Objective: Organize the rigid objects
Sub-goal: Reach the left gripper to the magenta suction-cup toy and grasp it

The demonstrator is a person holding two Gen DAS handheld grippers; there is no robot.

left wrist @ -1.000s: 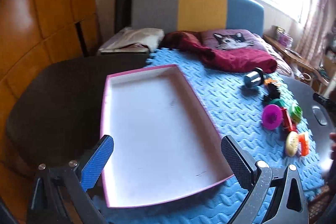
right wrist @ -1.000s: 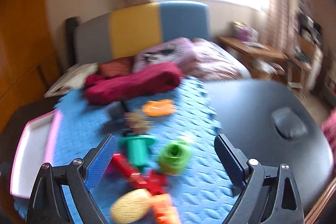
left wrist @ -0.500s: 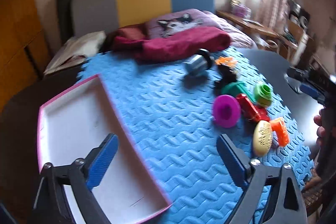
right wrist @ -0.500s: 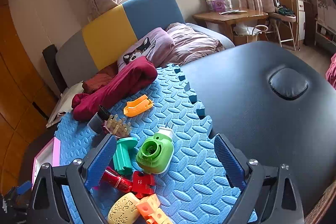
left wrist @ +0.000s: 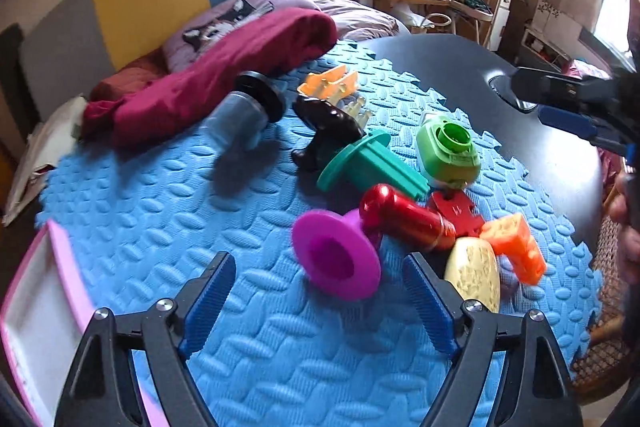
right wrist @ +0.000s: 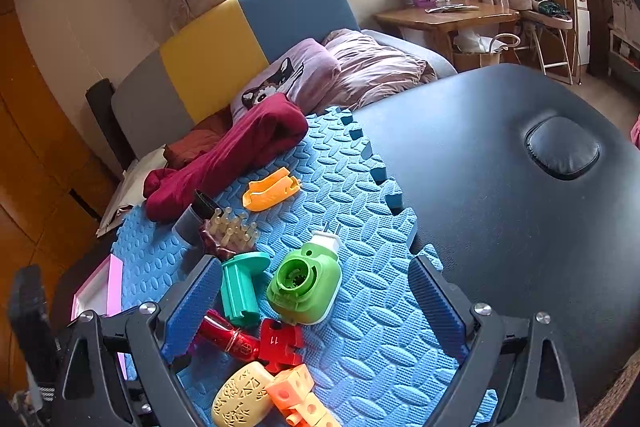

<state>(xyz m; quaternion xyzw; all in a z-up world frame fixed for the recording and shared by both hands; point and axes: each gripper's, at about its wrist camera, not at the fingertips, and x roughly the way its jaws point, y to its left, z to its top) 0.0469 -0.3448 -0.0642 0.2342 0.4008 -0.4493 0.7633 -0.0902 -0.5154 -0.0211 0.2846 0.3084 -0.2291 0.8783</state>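
Note:
My left gripper (left wrist: 318, 307) hovers low over the blue foam mat (left wrist: 160, 207). Its jaws are closing, and a purple flanged cup (left wrist: 336, 259) lies just ahead between them, untouched by the pads. Behind the cup lie a red cylinder (left wrist: 404, 223), a teal flanged piece (left wrist: 368, 163), a green plug-in device (left wrist: 448, 151), a yellow oval (left wrist: 476, 275) and an orange block (left wrist: 516, 247). My right gripper (right wrist: 314, 303) stands open above the green device (right wrist: 304, 283) and the teal piece (right wrist: 240, 287), holding nothing. The pink-rimmed tray (left wrist: 60, 267) sits at the mat's left edge.
A grey jar with a black lid (left wrist: 244, 111), a brown brush (left wrist: 332, 123) and an orange scoop (right wrist: 272, 189) lie farther back. A maroon cloth (left wrist: 224, 71) borders the mat's far side. The black padded table (right wrist: 500, 187) extends right. A person's hand (left wrist: 624, 227) shows at the right edge.
The left gripper has swung right from over the tray to the pile of objects, come lower, and its jaws have narrowed. The right gripper has rolled slightly and otherwise stayed put.

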